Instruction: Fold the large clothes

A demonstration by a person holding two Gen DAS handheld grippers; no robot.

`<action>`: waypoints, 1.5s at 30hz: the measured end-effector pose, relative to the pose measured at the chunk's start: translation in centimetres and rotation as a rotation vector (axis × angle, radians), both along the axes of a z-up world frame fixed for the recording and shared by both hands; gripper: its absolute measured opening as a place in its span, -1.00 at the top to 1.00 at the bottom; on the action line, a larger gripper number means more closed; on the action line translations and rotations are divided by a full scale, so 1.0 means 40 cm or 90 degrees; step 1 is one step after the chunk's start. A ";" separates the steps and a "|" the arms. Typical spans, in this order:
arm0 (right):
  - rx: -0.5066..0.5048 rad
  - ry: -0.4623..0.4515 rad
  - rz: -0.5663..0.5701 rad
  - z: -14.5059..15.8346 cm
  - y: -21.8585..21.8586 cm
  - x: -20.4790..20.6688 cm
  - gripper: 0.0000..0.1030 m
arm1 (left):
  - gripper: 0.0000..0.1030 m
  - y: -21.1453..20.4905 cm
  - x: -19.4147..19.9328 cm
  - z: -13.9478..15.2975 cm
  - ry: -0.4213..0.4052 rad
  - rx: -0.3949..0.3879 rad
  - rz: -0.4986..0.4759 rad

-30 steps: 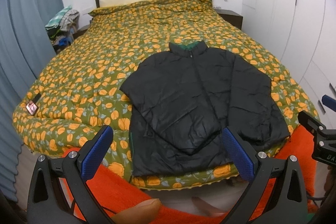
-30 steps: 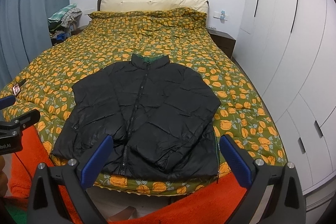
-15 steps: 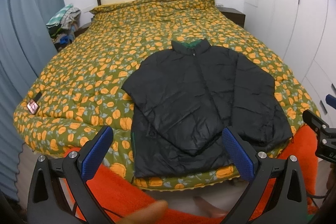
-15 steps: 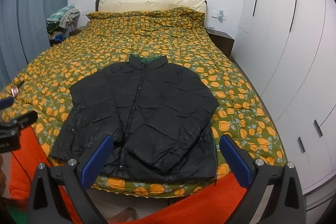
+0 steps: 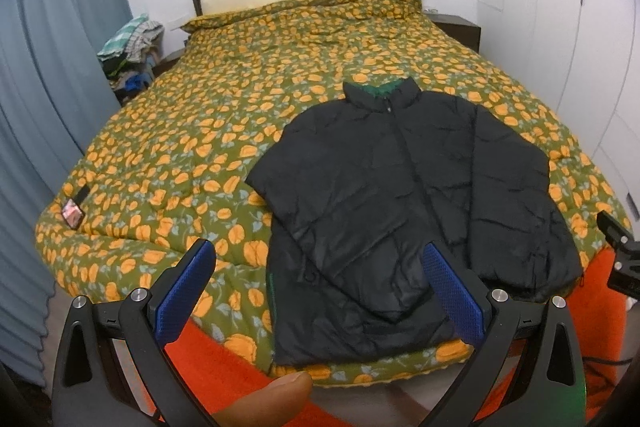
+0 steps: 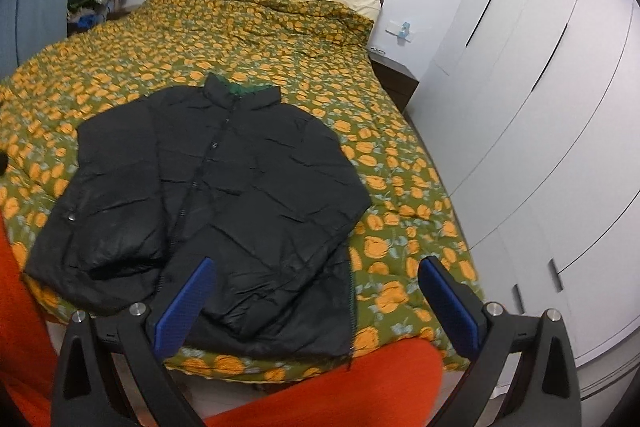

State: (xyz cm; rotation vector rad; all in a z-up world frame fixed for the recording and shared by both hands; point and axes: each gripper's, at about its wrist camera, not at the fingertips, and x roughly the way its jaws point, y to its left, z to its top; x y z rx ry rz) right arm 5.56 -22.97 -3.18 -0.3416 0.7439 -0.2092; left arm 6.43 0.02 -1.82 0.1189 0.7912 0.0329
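Left hand-held gripper (image 5: 320,291): jaws spread wide, nothing between the blue pads (image 5: 186,293), hovering off the foot of the bed (image 5: 168,147). Right hand-held gripper (image 6: 316,301): same, wide apart and empty. My fingertip (image 5: 264,397) pokes in at the bottom of the left view only.

Black puffer jacket (image 5: 404,211) lies flat, front up and zipped, on the flowered quilt near the foot edge, collar toward the pillows, one sleeve folded across the chest.

Left view only: blue curtain (image 5: 48,87), a small object with a pinkish face (image 5: 73,213) on the quilt's near corner, and part of the right gripper's body at the frame edge. Right view only: white wardrobe doors (image 6: 532,131) alongside the bed.

Jacket's hem is partly blocked by my gripper fingers in both views. Can't make out what the small object is. Orange fabric (image 6: 332,383) fills the bottom of frame, cut off.
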 end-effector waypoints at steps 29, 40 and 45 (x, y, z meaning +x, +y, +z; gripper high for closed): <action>-0.009 0.044 -0.001 -0.031 -0.003 0.123 -1.00 | -1.00 -0.016 0.098 -0.081 0.059 -0.019 -0.001; -0.001 0.051 -0.002 -0.034 0.006 0.135 -1.00 | -0.99 -0.009 0.106 -0.088 0.071 -0.014 0.000; 0.082 -0.012 0.020 -0.011 -0.030 0.125 -1.00 | -0.99 0.001 0.114 -0.100 0.080 -0.011 0.006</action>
